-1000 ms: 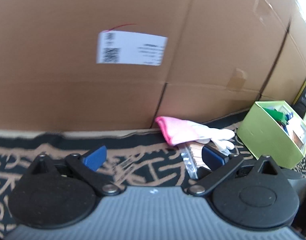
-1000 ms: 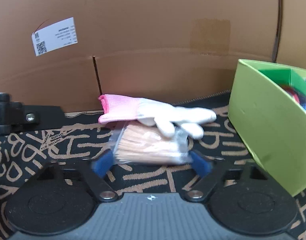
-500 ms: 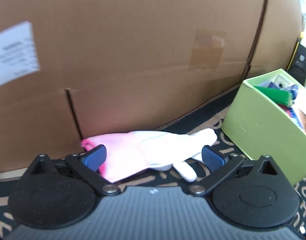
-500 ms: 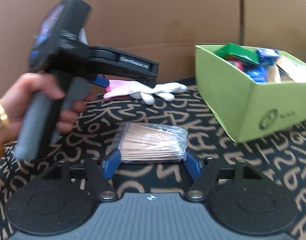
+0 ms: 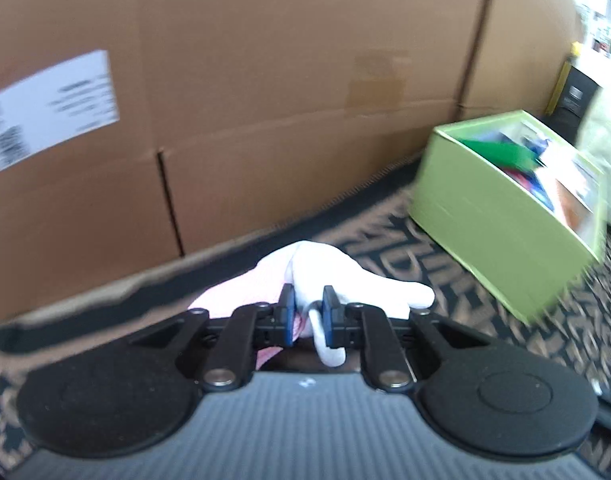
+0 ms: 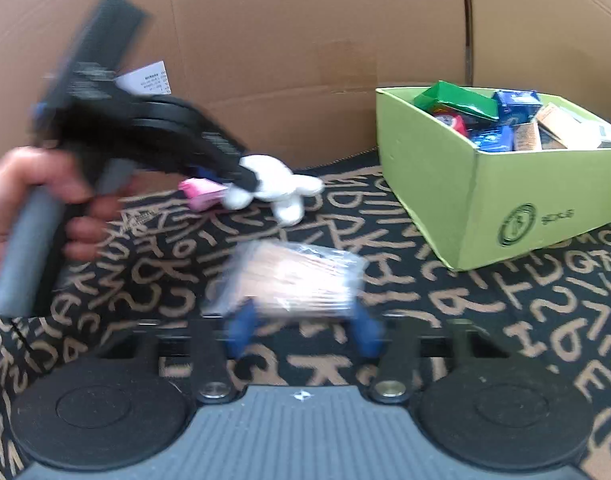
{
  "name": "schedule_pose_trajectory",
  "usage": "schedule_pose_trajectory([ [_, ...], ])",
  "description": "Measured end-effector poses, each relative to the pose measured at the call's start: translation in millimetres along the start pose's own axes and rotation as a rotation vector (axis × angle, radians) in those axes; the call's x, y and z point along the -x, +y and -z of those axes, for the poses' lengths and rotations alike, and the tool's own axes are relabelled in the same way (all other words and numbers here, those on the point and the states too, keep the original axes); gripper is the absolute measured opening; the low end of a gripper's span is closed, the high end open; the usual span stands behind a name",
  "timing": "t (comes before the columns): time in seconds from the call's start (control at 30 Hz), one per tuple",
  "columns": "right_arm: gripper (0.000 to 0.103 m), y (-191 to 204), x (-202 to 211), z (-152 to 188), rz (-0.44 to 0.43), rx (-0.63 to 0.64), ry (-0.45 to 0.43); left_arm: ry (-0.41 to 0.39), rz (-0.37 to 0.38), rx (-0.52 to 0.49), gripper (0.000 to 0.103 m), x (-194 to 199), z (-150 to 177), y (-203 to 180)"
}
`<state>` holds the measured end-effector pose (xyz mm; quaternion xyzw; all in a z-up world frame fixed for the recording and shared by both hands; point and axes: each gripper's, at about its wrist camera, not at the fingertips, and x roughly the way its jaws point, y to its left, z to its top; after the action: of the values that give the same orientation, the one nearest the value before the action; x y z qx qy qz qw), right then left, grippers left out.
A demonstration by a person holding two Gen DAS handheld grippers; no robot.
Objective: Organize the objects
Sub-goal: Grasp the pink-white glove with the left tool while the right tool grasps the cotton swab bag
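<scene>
Left tool point(image 5: 307, 308) clenches one glove point(image 5: 345, 276); right tool point(image 6: 301, 332) squeezes one toothpick bag point(image 6: 297, 276).

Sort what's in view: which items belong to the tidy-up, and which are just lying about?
In play:
- glove, pinched in the left tongs, which just closed
- bag of wooden sticks, between the right tongs, also just closing
- green box, already holding packets

Just there:
- cardboard boxes
- lettered mat
</scene>
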<state>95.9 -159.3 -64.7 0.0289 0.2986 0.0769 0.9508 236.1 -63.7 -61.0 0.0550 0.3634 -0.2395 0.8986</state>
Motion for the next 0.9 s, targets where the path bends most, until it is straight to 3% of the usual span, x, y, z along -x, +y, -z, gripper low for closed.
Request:
schedule_pose_trajectory([
  [0.2, 0.035, -14, 29, 16, -0.014, -0.007, -0.003, 0.015, 0.085, -0.010, 0.015, 64, 54, -11],
  [0.27, 0.062, -17, 33, 17, -0.059, -0.003, 0.000, -0.002, 0.080, -0.017, 0.024, 78, 67, -12],
  [0.3, 0.081, -17, 31, 16, -0.070, -0.005, 0.002, -0.011, 0.075, -0.018, 0.035, 83, 72, -12],
  [0.33, 0.085, -15, 31, 15, -0.073, -0.003, -0.010, -0.020, 0.067, -0.021, 0.049, 85, 74, -12],
  [0.4, 0.085, -6, 27, 12, -0.075, 0.046, -0.037, -0.046, 0.027, -0.021, 0.063, 94, 76, -4],
  [0.57, 0.085, 12, -6, 0, -0.042, 0.144, 0.012, -0.067, 0.000, -0.018, 0.079, 100, 75, 3],
  [0.67, 0.085, 12, -17, -7, -0.069, 0.149, 0.021, -0.084, 0.025, -0.011, 0.087, 97, 73, 5],
  [0.77, 0.085, 10, -14, -11, -0.177, 0.156, 0.040, -0.115, 0.036, -0.018, 0.099, 90, 70, 2],
  [0.87, 0.085, 0, 2, -11, -0.202, 0.143, 0.010, -0.113, 0.026, -0.071, 0.099, 75, 66, -6],
  [0.9, 0.085, -3, 6, -11, -0.183, 0.149, -0.003, -0.090, 0.027, -0.089, 0.081, 69, 65, -7],
])
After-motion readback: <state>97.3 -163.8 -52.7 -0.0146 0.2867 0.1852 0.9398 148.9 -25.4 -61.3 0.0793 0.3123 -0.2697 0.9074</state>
